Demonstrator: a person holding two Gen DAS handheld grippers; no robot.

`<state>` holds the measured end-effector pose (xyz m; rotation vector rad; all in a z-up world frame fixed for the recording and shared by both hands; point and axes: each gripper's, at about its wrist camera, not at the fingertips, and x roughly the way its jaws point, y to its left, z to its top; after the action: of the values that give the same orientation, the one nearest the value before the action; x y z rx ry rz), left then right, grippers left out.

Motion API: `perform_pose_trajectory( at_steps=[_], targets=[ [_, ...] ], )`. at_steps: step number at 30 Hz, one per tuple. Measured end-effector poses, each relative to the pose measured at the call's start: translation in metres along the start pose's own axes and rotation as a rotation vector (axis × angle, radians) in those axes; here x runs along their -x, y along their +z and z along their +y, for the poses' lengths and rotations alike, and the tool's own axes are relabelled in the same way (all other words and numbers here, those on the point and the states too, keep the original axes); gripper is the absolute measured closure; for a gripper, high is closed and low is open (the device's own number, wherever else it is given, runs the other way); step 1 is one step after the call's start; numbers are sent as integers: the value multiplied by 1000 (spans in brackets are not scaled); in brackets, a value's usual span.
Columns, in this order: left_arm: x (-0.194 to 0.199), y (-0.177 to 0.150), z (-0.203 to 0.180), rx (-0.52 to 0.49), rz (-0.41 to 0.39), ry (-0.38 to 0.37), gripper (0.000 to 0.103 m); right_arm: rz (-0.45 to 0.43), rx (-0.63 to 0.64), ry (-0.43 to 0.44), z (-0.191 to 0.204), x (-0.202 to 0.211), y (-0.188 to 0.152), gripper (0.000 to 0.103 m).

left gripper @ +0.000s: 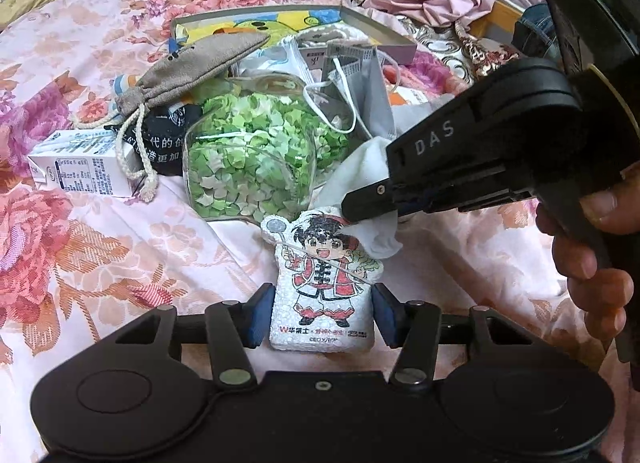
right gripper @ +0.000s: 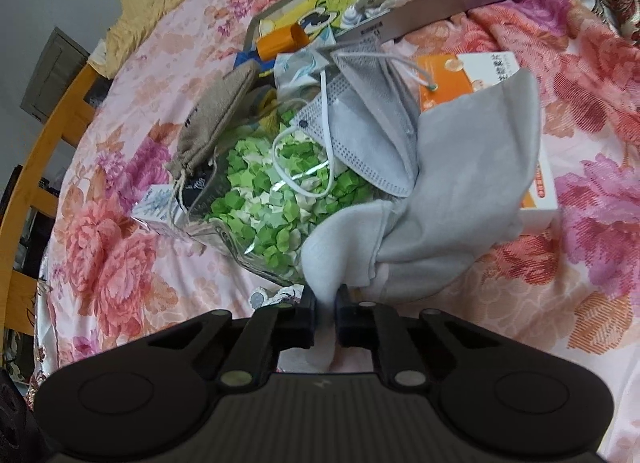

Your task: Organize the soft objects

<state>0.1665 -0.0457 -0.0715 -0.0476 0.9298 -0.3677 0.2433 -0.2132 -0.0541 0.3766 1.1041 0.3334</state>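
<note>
White cloth (right gripper: 440, 199) pinched by right gripper (right gripper: 326, 303) | left gripper (left gripper: 320, 315) clasps plush (left gripper: 324, 283) | risk: lifted cloth drags mask (right gripper: 360, 135), tips jar (right gripper: 276, 199)

Left gripper (left gripper: 322, 317) around a cartoon-printed plush on a floral bedspread

Its blue pads (left gripper: 261, 313) flank the small plush (left gripper: 323, 287), which lies flat on the bedspread (left gripper: 100, 263); whether they press it is unclear. Just above, the right gripper (left gripper: 370, 211), held by a hand (left gripper: 592, 263), pinches a white cloth (left gripper: 360, 171) beside a clear bag of green paper stars (left gripper: 256, 159). A beige drawstring pouch (left gripper: 192, 67), a grey face mask (left gripper: 360, 79) and a small carton (left gripper: 80, 169) lie behind.
</note>
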Motion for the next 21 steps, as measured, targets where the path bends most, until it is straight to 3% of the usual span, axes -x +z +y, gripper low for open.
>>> perform_pose_trajectory(
  at_steps=[11, 21],
  targets=[
    [32, 4, 8, 85, -138, -29, 49, -184, 74, -8, 10, 41, 0, 93],
    [44, 6, 11, 109, -206, -43, 49, -251, 93, 1, 11, 53, 3, 93]
  ],
)
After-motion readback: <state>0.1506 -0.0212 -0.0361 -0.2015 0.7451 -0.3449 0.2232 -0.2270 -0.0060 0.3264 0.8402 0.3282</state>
